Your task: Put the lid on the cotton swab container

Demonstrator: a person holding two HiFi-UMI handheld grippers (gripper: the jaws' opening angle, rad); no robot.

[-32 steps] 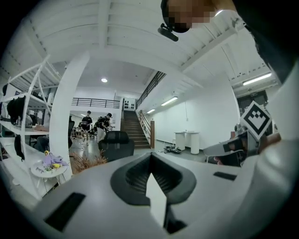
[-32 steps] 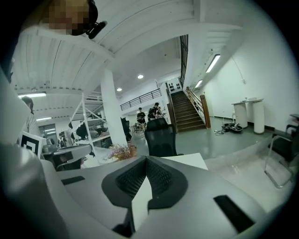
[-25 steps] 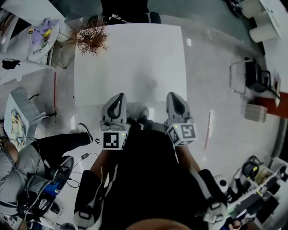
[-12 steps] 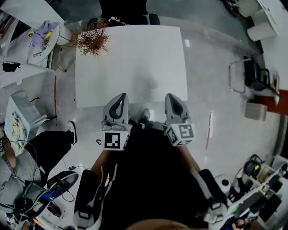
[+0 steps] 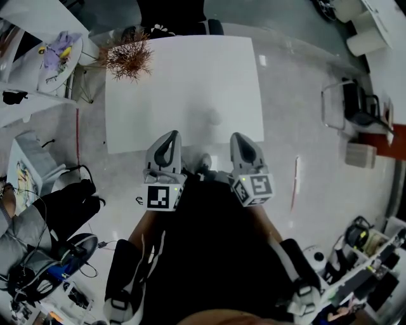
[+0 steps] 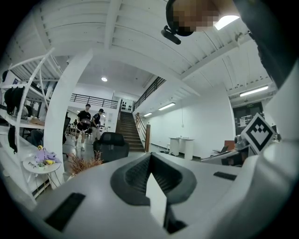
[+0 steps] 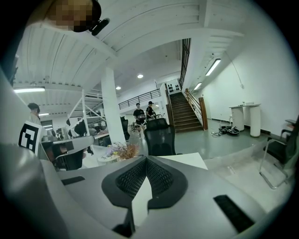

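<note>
No cotton swab container and no lid show in any view. In the head view my left gripper and right gripper are side by side at the near edge of the bare white table, close to the person's body. Both point across the table. The left gripper view has its jaws pressed together with nothing between them. The right gripper looks the same in its own view, shut and empty.
A dried reddish plant stands at the table's far left corner. A black office chair is behind the table. A small round side table with coloured things is at the left. A seated person and cables are on the floor at the lower left.
Both grippers have stayed nearly still. The seated person at the lower left has shifted their legs and feet.
</note>
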